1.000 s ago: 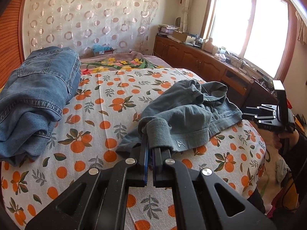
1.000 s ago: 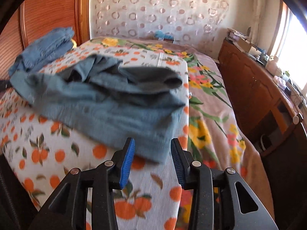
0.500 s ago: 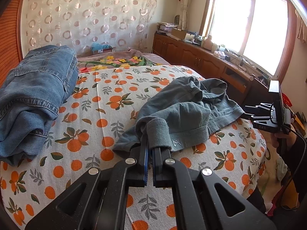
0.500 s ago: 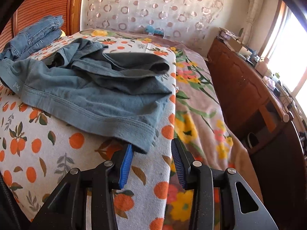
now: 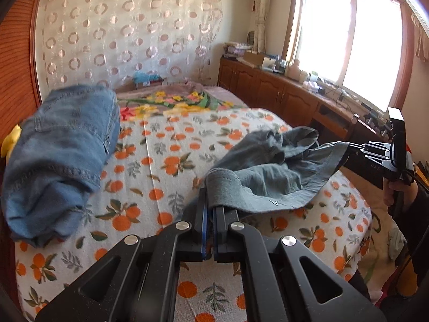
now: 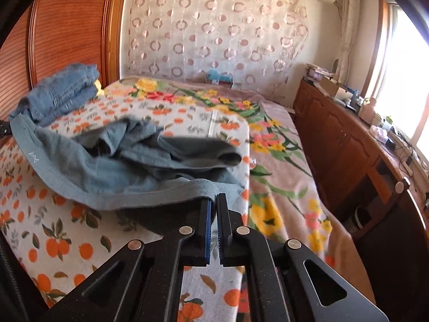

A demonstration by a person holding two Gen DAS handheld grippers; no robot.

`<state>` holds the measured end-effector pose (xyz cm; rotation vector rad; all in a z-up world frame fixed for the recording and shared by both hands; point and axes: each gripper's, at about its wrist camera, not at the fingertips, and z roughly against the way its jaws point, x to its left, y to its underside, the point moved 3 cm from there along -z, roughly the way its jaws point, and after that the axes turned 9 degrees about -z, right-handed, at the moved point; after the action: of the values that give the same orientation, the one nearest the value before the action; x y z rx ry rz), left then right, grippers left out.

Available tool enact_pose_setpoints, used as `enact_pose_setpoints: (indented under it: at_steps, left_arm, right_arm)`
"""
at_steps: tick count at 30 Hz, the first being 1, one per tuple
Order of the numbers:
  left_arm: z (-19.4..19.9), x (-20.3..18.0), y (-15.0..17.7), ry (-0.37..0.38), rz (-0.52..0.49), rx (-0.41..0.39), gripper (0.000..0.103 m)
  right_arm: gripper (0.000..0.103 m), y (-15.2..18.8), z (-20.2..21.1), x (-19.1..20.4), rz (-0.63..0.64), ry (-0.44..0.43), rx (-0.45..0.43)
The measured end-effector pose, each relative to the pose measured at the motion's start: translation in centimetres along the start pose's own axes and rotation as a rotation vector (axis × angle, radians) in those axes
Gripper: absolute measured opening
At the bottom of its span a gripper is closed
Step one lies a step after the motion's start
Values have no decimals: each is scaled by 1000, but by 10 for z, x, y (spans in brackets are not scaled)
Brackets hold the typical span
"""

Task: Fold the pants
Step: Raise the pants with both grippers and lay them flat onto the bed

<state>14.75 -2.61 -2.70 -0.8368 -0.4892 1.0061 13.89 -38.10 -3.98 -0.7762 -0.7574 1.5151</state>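
A pair of grey-blue pants (image 5: 270,169) lies crumpled on the orange-print bedspread (image 5: 150,161). My left gripper (image 5: 210,204) is shut on one end of the waistband and holds it off the bed. My right gripper (image 6: 213,201) is shut on the other end of the waistband (image 6: 166,196). The band hangs stretched between the two. The right gripper also shows at the right of the left wrist view (image 5: 348,147). The pants also show in the right wrist view (image 6: 128,158), with the legs bunched behind the band.
A folded pile of blue jeans (image 5: 61,145) lies at the left by the wooden headboard (image 6: 67,26). A floral blanket (image 6: 281,161) covers the far and right side of the bed. A wooden cabinet (image 5: 281,99) with clutter runs under the window.
My right gripper has closed on the waistband end that lay between its open fingers. Both grippers have lifted, so the waistband now hangs raised between them.
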Motion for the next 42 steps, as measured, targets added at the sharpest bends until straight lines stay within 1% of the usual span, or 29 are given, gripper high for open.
enact_pose_setpoints:
  at_steps: [5, 11, 15, 18, 22, 24, 26, 28, 30, 31, 33, 35, 36, 39, 40, 41, 42]
  left_arm:
    - [34, 0, -31, -20, -22, -76, 3]
    - [76, 1, -67, -53, -57, -161, 3]
    - [108, -2, -86, -51, -78, -216, 3]
    - [129, -5, -99, -64, -100, -255, 3]
    - [142, -1, -106, -81, -109, -279, 3]
    - [139, 5, -104, -86, -100, -272, 3]
    - [129, 13, -99, -85, -88, -252, 3]
    - [113, 21, -92, -83, -73, -220, 3]
    - [91, 29, -87, -80, -63, -183, 3]
    - [82, 32, -87, -86, -62, -170, 3]
    - [59, 38, -94, -115, -92, -129, 3]
    - [39, 51, -110, -129, -94, -102, 3]
    - [35, 56, -118, -137, -93, -100, 3]
    - [34, 68, -146, -170, -96, -128, 3]
    - [37, 71, -155, -181, -96, -140, 3]
    - [43, 73, -163, -195, -101, -157, 3]
    - [51, 74, -168, -213, -104, -179, 3]
  right_arm:
    - [3, -24, 42, -7, -26, -11, -87]
    - [3, -49, 109, -5, -15, -18, -204]
    - [3, -65, 154, -5, -22, -28, -272]
    - [3, -73, 187, -5, -35, -40, -327]
    - [3, -71, 207, -5, -40, -65, -367]
    - [3, -65, 209, -3, -33, -67, -364]
    - [3, -55, 202, -3, -28, -72, -346]
    - [3, -47, 184, -2, -23, -78, -309]
    - [3, -48, 165, -3, -15, -78, -270]
    - [3, -59, 161, -5, -11, -79, -257]
    - [3, -70, 138, 0, 1, -75, -222]
    - [3, -94, 124, 1, -2, -72, -216]
    - [3, -112, 119, 1, -4, -70, -218]
    - [3, -157, 121, 6, -5, -48, -260]
    - [3, -163, 119, 9, -5, -41, -276]
    - [3, -176, 128, 9, -7, -34, -305]
    - [3, -181, 133, 12, -10, -31, -330]
